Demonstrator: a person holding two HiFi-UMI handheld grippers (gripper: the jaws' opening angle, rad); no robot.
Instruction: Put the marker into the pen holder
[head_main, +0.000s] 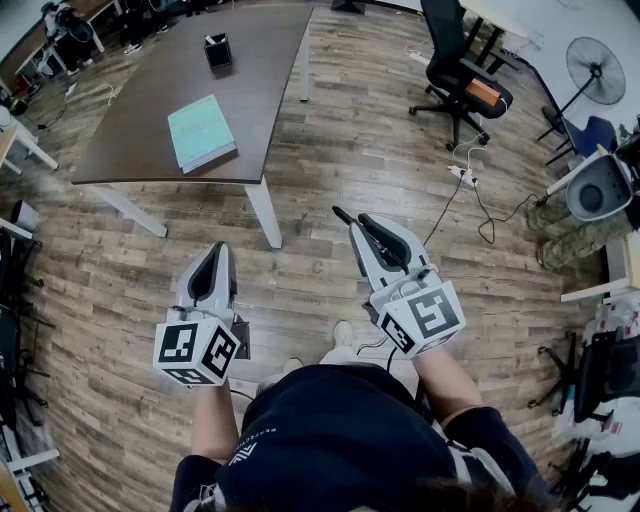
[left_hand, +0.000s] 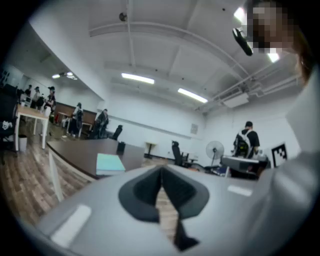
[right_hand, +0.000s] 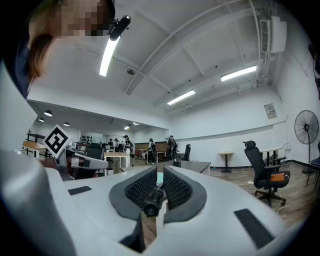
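Observation:
The black pen holder (head_main: 218, 50) stands at the far end of a dark brown table (head_main: 150, 110), well ahead of both grippers. My right gripper (head_main: 352, 220) is held over the wooden floor, shut on a black marker (head_main: 342, 214) whose end pokes out past the fingertips. The right gripper view shows the marker (right_hand: 154, 197) lying lengthwise between the ribbed pads. My left gripper (head_main: 220, 248) hovers lower left, its jaws together with nothing in them. From the left gripper view the pen holder (left_hand: 120, 147) shows far off on the table.
A teal book (head_main: 201, 132) lies near the table's front edge. A black office chair (head_main: 460, 75) and a floor fan (head_main: 598, 70) stand at the right, with a power strip and cable (head_main: 465, 178) on the floor. Several people stand at the far desks.

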